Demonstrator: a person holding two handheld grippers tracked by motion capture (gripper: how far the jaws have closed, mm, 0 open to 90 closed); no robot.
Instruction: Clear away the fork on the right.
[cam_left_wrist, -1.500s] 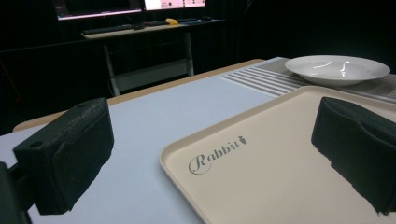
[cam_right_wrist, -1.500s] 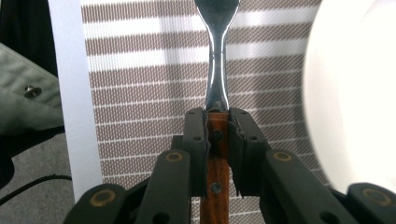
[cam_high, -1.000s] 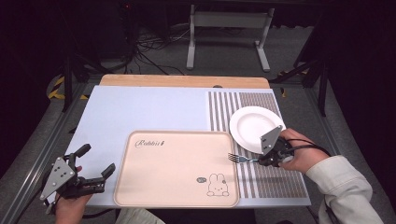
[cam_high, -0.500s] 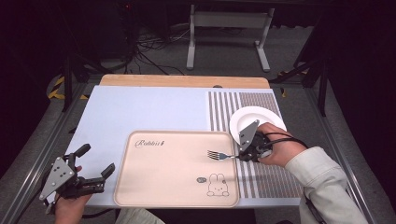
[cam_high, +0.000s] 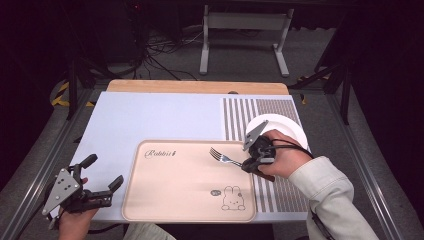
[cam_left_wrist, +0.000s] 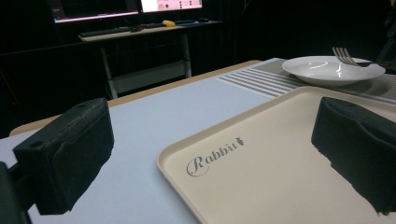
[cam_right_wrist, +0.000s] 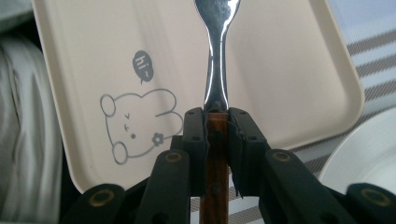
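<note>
The fork (cam_high: 225, 158) is held by the right gripper (cam_high: 248, 164), whose jaws are pressed on the brown wooden handle; in the right gripper view the handle (cam_right_wrist: 215, 154) is seen clamped between the two black pads, and the metal neck runs straight out along the line of the jaws. In the high view the fork is carried above the right part of the tray (cam_high: 150, 205), with its long axis almost level and its tines pointed to the left and a little away from the person. The plate (cam_high: 292, 129) lies behind the right hand, on the striped mat (cam_high: 280, 190), so the fork is now between the plate and the middle of the tray. It is judged that the coming move depends on this: the tray surface lies directly below and ahead of the tines. The left gripper (cam_high: 102, 177) is spread with nothing between its pads and rests near the left edge of the tray, well apart from the fork. The tines are cut off at the top of the right gripper view, and the height of the fork over the tray cannot be told.
</note>
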